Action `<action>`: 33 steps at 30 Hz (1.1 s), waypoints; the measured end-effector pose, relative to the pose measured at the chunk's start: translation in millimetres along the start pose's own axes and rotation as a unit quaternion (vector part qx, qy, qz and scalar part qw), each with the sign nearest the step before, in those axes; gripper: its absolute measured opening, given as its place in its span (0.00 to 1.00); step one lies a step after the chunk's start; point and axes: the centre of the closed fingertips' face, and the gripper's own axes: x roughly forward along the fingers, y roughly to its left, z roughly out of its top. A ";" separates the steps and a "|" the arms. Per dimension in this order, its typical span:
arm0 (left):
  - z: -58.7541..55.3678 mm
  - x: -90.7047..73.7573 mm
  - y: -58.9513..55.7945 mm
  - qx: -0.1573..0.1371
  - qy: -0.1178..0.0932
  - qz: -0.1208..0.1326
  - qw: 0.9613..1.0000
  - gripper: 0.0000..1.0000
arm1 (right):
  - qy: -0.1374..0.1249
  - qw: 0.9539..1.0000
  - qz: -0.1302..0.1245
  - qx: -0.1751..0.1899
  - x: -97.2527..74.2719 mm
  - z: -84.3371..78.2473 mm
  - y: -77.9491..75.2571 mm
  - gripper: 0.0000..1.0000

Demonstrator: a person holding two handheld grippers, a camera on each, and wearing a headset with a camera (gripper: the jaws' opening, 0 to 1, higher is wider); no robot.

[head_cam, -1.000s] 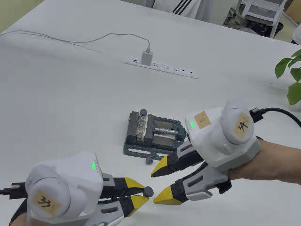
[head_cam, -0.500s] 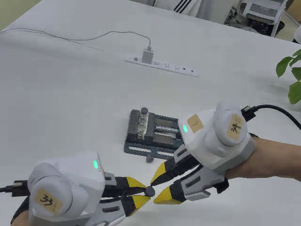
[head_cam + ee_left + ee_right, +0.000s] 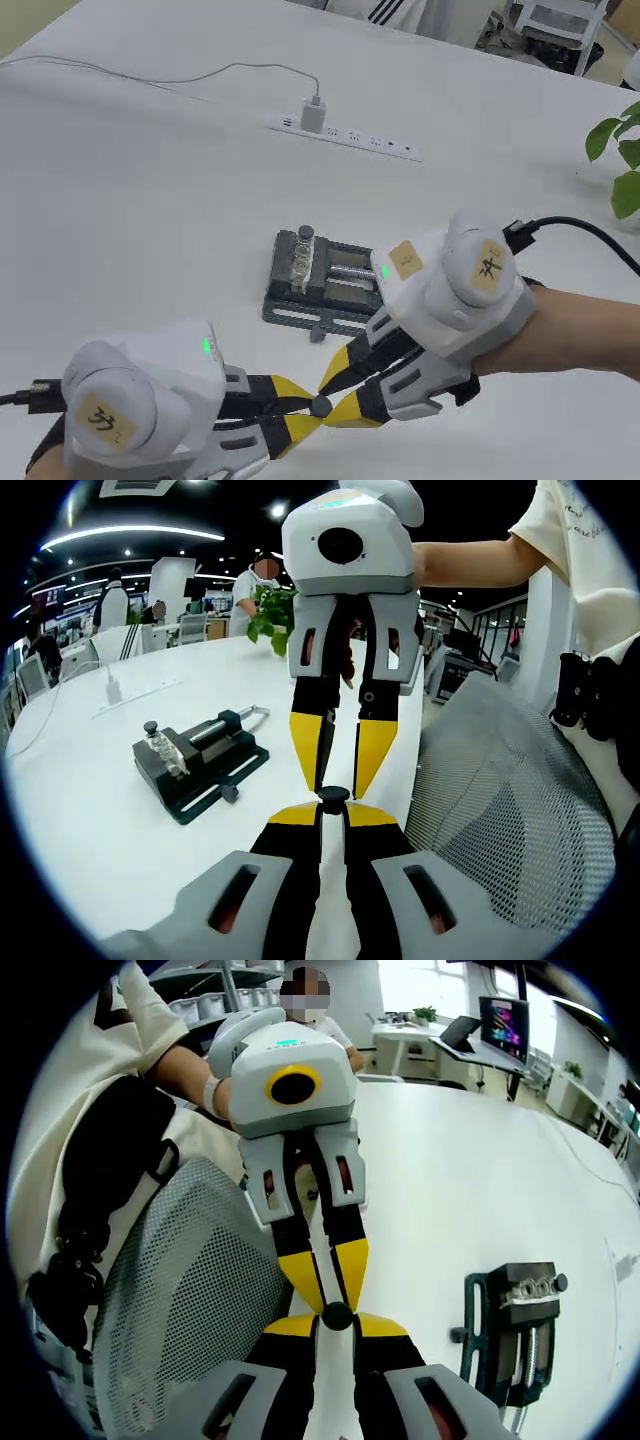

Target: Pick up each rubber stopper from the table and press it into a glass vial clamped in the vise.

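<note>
A dark grey rubber stopper point(image 3: 320, 405) hangs above the table's near side, between the tips of both grippers. My left gripper point(image 3: 303, 410) is shut on it from the left. My right gripper point(image 3: 340, 398) meets it head-on, its yellow tips closed against the stopper's point(image 3: 337, 1314) sides. In the left gripper view the stopper point(image 3: 333, 798) sits right at my own tips point(image 3: 333, 818). Behind them stands the dark vise point(image 3: 340, 290), which clamps a glass vial point(image 3: 302, 262) topped by a stopper point(image 3: 305, 232).
A small dark stopper-like piece point(image 3: 317, 335) lies at the vise's front edge. A white power strip point(image 3: 345, 140) with a plugged charger and cable lies far back. Green plant leaves point(image 3: 622, 150) hang at the right edge. A mesh chair point(image 3: 500, 810) is below the table's edge.
My right gripper has moved left and down to the stopper, and its jaws have narrowed from wide open onto it. The left gripper has held still with the stopper.
</note>
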 end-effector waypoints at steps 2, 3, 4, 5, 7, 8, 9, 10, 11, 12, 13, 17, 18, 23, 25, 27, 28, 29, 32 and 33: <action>0.5 0.2 0.4 -0.004 0.000 0.000 1.000 0.04 | 0.001 1.000 -0.003 -0.002 0.1 0.0 -0.6 0.09; 0.7 0.2 0.5 -0.005 -0.001 0.000 1.000 0.04 | 0.002 1.000 -0.004 -0.005 0.1 -0.2 -1.1 0.09; 0.9 0.3 0.6 -0.006 -0.001 0.000 1.000 0.04 | 0.002 1.000 -0.006 -0.003 0.2 0.0 -1.5 0.08; 0.9 0.4 0.7 -0.007 -0.001 0.000 1.000 0.04 | 0.003 1.000 -0.006 -0.001 0.2 -0.1 -1.6 0.08; 0.8 0.3 0.8 -0.009 -0.001 0.000 1.000 0.04 | 0.004 1.000 -0.007 -0.005 0.1 0.0 -1.9 0.08; 0.8 0.3 0.8 -0.009 -0.001 0.000 1.000 0.04 | 0.004 1.000 -0.007 -0.005 0.2 0.0 -1.8 0.08; 0.7 0.2 0.9 -0.008 -0.001 0.000 1.000 0.04 | 0.005 1.000 -0.007 -0.006 0.4 0.0 -1.9 0.08; 0.7 0.2 0.9 -0.007 -0.001 0.000 1.000 0.04 | 0.006 1.000 -0.007 -0.007 0.4 0.0 -2.0 0.08; 0.7 0.1 1.0 -0.004 0.000 0.000 1.000 0.04 | 0.006 1.000 -0.007 -0.007 0.4 0.1 -2.1 0.08; 0.8 0.0 1.2 -0.002 0.000 0.001 1.000 0.04 | 0.007 1.000 -0.007 -0.005 0.3 0.3 -2.3 0.08; 1.0 -0.2 1.3 -0.001 0.000 0.000 1.000 0.04 | 0.008 1.000 -0.007 -0.004 0.1 0.4 -2.3 0.08; 1.9 -0.8 1.1 0.009 -0.001 -0.001 1.000 0.04 | 0.013 1.000 -0.002 0.004 -0.9 1.0 -2.5 0.08; 2.0 -0.8 1.2 0.008 -0.001 -0.001 1.000 0.04 | 0.014 1.000 -0.002 0.004 -0.9 0.9 -2.5 0.08; 2.2 -1.1 1.3 0.008 0.000 0.000 1.000 0.04 | 0.018 1.000 0.000 0.002 -1.1 0.9 -2.2 0.08; 2.4 -1.3 1.9 0.008 -0.001 0.001 1.000 0.04 | 0.019 1.000 0.000 0.000 -1.1 1.2 -2.9 0.07; 2.5 -1.4 2.8 0.005 -0.002 0.003 1.000 0.04 | 0.019 1.000 0.000 -0.001 -1.1 1.8 -3.6 0.07; 2.5 -1.5 3.4 0.006 -0.003 0.004 1.000 0.04 | 0.018 1.000 -0.001 -0.001 -1.2 2.0 -4.2 0.07; 2.4 -1.5 4.3 0.003 -0.003 0.006 1.000 0.05 | 0.017 1.000 -0.001 -0.002 -1.5 2.5 -5.1 0.07; -2.5 -1.2 8.3 -0.001 0.006 0.013 1.000 0.14 | 0.015 1.000 -0.007 0.001 -3.1 3.4 -9.8 0.07; -4.2 -1.0 9.5 -0.004 0.007 0.016 1.000 0.19 | 0.016 1.000 -0.008 0.001 -3.4 2.5 -11.0 0.07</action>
